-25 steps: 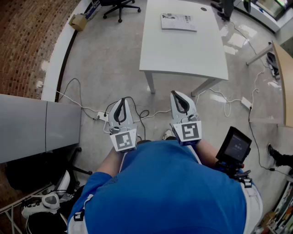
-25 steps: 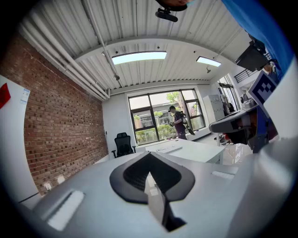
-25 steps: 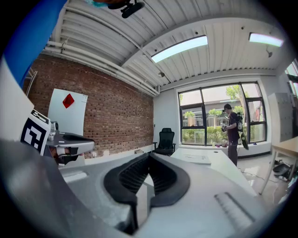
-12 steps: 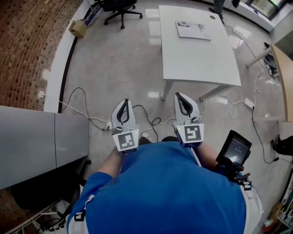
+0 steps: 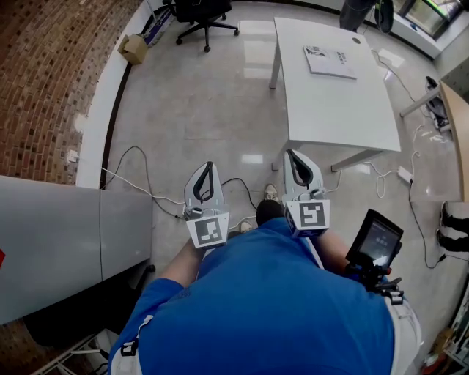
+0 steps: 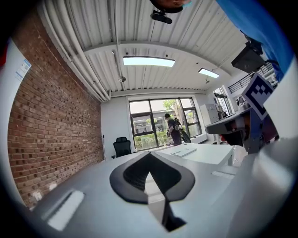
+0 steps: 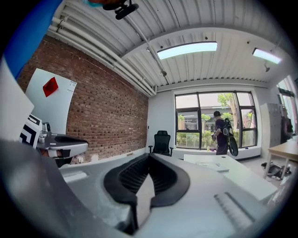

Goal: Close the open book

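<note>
The book (image 5: 330,61) lies flat, light pages up, on the far part of a white table (image 5: 333,110). It also shows small in the left gripper view as the book (image 6: 183,151) and in the right gripper view as the book (image 7: 212,166). My left gripper (image 5: 208,167) and right gripper (image 5: 292,154) are held side by side over the floor, close to my body and well short of the table. Both point level toward it. The left gripper (image 6: 149,154) and the right gripper (image 7: 149,156) have their jaws shut with nothing between them.
A black office chair (image 5: 201,11) and a cardboard box (image 5: 134,48) stand by the curved brick wall. Cables (image 5: 146,192) trail across the floor on the left. A grey cabinet (image 5: 58,234) is at my left. A person (image 7: 220,132) stands by the far windows.
In the head view the table with the book has slid to the right and come somewhat nearer, as I move across the floor. Both grippers have stayed shut and empty.
</note>
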Demonstrator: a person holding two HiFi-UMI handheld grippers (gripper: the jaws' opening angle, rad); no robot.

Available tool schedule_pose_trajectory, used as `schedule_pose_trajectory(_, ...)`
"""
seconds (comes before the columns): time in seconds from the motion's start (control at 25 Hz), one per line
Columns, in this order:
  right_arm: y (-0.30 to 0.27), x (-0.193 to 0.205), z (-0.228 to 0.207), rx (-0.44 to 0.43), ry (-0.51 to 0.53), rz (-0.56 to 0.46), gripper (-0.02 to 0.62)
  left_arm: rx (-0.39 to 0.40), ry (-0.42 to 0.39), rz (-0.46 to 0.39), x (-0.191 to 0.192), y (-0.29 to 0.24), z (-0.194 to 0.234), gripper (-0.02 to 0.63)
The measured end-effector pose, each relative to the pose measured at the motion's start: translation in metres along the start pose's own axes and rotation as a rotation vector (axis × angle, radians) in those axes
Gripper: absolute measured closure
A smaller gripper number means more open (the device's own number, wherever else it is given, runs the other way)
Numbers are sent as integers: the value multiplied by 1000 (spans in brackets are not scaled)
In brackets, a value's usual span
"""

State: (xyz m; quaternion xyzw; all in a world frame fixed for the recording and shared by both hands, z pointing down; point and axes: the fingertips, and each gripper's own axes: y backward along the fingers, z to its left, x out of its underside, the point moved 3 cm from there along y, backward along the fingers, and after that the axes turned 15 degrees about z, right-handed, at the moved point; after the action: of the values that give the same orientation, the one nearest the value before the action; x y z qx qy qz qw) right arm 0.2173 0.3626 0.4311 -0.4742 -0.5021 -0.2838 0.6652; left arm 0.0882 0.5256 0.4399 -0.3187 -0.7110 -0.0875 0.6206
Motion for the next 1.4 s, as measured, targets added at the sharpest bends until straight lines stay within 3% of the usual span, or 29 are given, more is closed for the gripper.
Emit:
schedule_pose_trajectory(0.4, -97, -43, 10, -1, -31, -21, 592, -32, 6, -5, -16, -73, 72, 601)
schedule_pose_trajectory(0.76, -210, -87, -59, 3, -97, -16, 592, -25, -17, 6, -74, -219, 90, 601)
schedule_pose_trajectory(1.08, -261, -98, -115, 62, -154, -5, 592, 37, -48, -33, -115, -316, 79, 600)
schedule_pose_trajectory(1.24, -278, -98, -136, 113, -189, 27, 592, 111, -86, 0, -124, -353, 70, 601)
schedule_pose_trajectory(1.4, -297, -99, -155, 208, -218, 40, 592, 213, -109, -22, -138, -398, 63, 601)
